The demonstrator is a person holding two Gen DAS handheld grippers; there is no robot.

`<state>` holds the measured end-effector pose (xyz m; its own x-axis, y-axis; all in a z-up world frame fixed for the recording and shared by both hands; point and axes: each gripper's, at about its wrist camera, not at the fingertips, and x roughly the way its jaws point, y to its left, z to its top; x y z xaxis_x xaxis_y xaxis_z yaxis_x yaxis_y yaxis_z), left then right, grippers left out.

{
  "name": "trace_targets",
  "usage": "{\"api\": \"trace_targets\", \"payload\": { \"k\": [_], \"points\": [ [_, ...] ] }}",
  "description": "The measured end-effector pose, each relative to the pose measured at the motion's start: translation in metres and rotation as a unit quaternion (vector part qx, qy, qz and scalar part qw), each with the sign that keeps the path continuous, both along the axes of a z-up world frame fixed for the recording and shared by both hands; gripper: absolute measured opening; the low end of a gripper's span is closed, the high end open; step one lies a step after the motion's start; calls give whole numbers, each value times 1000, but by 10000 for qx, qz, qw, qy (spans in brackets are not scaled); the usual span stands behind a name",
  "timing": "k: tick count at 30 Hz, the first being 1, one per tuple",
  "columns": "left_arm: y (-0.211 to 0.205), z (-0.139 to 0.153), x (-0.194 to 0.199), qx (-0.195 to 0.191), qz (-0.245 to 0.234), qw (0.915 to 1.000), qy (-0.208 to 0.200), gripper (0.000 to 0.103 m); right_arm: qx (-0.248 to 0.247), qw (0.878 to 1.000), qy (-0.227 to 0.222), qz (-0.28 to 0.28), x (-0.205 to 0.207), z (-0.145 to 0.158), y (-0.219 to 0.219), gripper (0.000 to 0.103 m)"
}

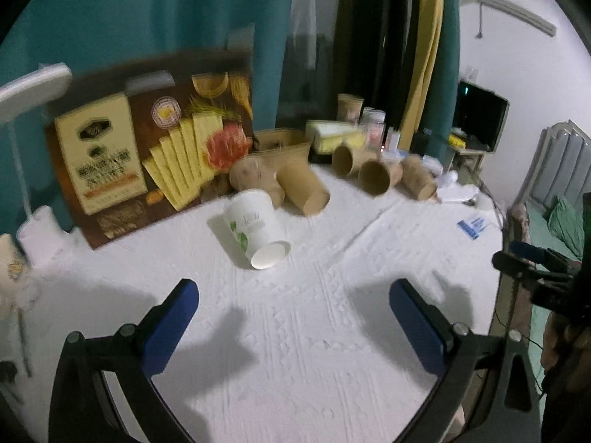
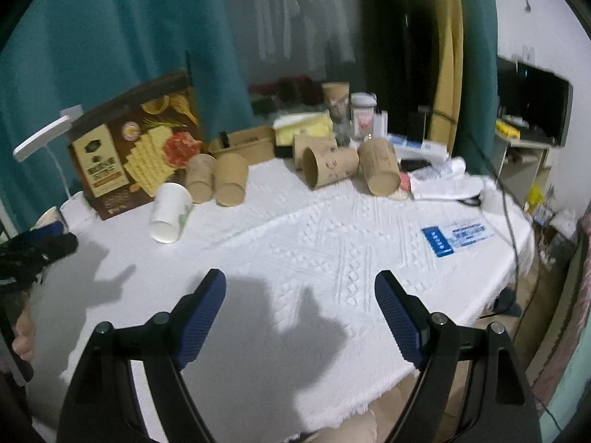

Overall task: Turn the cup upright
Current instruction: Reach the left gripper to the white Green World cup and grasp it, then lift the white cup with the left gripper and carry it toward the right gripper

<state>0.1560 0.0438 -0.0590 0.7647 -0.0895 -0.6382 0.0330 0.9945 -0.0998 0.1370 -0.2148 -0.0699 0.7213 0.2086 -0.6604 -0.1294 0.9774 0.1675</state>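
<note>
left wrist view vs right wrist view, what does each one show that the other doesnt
Only the left wrist view shows the left gripper head-on, jaws open and empty, and the grey padded panel at far right.

Only the right wrist view shows the right gripper head-on, also open and empty, and the table's near edge.

Both share the white cup lying on its side, the brown cups tipped over behind it, the cracker box, the blue and white card and the white tablecloth.
</note>
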Motion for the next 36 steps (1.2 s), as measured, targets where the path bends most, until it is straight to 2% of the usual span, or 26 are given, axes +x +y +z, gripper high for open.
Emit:
{"api": "trace_targets", "payload": {
  "k": [9,14,20,22,23,31,36],
  "points": [
    [31,-38,95,-681,97,9948,746,103,265,9992,294,-86,48,-29,-16,81],
    [37,-55,137,-715,351,9922,956,103,353,9979,517,-138,64,-49,-21,81],
    [42,-80,165,-850,442,9862,1349,81,462,9966,638,-240,67,-63,-29,81],
    [43,-86,168,-951,447,9839,1442,66,495,9962,661,-275,65,-64,-32,81],
    [44,-89,168,-1028,460,9823,1499,62,504,9961,669,-291,63,-64,-33,81],
    [35,-72,129,-1434,399,9788,1408,61,605,9962,548,-299,34,-50,-32,81],
    [14,-49,72,-1600,196,9787,1271,61,677,9963,486,-208,6,-41,-26,81]
  ]
}}
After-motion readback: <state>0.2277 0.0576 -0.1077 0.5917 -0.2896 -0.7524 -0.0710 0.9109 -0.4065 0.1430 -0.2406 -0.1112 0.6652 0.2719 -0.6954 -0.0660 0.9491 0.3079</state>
